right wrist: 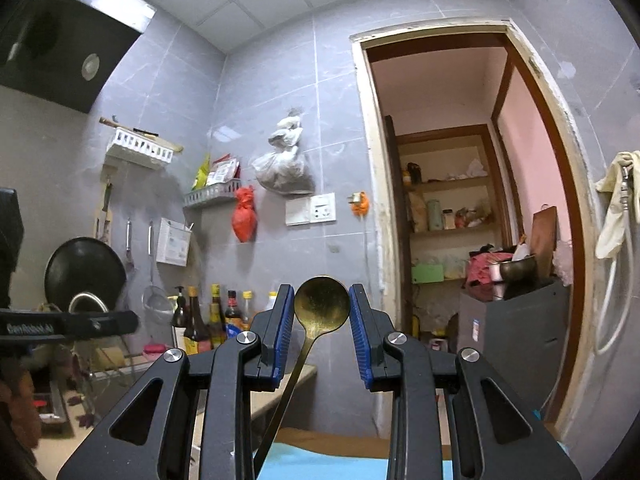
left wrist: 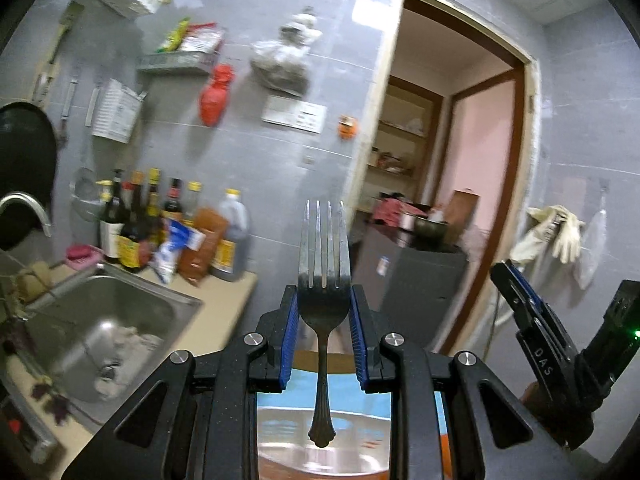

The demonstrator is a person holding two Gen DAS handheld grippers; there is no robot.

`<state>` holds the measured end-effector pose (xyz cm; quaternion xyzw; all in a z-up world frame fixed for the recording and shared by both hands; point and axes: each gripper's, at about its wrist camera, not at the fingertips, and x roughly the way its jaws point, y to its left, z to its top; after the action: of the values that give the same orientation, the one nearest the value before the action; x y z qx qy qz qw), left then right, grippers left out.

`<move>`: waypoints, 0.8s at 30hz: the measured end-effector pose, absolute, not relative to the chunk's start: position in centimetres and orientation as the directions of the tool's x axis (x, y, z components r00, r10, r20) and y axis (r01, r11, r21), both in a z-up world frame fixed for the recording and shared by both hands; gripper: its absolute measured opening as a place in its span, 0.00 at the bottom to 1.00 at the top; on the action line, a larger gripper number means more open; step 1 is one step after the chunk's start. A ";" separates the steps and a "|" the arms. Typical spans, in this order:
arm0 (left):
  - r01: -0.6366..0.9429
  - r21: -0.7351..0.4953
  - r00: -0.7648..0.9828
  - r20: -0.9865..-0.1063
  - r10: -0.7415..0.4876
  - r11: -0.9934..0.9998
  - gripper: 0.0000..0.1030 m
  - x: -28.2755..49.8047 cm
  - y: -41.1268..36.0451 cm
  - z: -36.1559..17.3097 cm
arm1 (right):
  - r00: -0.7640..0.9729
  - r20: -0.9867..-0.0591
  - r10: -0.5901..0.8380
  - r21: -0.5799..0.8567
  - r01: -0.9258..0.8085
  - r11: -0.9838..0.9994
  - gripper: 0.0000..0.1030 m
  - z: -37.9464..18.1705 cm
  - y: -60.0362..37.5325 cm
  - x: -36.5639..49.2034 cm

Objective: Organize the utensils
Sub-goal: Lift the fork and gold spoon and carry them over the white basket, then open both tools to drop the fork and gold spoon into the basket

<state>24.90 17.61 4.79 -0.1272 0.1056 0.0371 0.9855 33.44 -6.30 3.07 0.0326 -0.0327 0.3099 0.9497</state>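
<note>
While raised above the desk (left wrist: 224, 312), the left hand-held gripper (left wrist: 323, 300) clamps a fork (left wrist: 323, 280), tines up. Right hand-held gripper (right wrist: 322, 312) pinches a brass spoon (right wrist: 322, 306), bowl up.

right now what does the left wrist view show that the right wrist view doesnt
Only the left wrist view shows the fork clamped between the left gripper pads, tines up, the steel sink below left, and the right gripper from outside.

Only the right wrist view shows the brass spoon standing bowl-up in the right gripper, the range hood, and the pantry shelves through the doorway.

Both share the red bag hanging on the tiled wall, the sauce bottles and the blue mat below.
</note>
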 end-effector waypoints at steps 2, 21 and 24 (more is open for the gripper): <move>-0.124 -0.242 0.974 -0.216 0.071 0.962 0.20 24.7 18.9 3.8 | 0.806 0.075 0.587 0.026 -0.590 0.807 0.25 2.2 -4.9 33.5; -0.107 -0.257 0.971 -0.234 0.046 0.960 0.20 26.8 19.7 -4.1 | 0.824 -0.037 0.565 -0.080 -0.566 0.820 0.25 -5.6 -1.7 33.0; -0.100 -0.238 0.969 -0.244 0.040 0.966 0.20 27.1 19.2 -4.6 | 0.826 -0.054 0.560 -0.069 -0.563 0.824 0.25 -6.2 -1.9 33.1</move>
<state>27.06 19.24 -4.62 -0.1253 0.1195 0.0354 0.9843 33.13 -1.85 -6.19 -0.0407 0.0156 0.2942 0.9548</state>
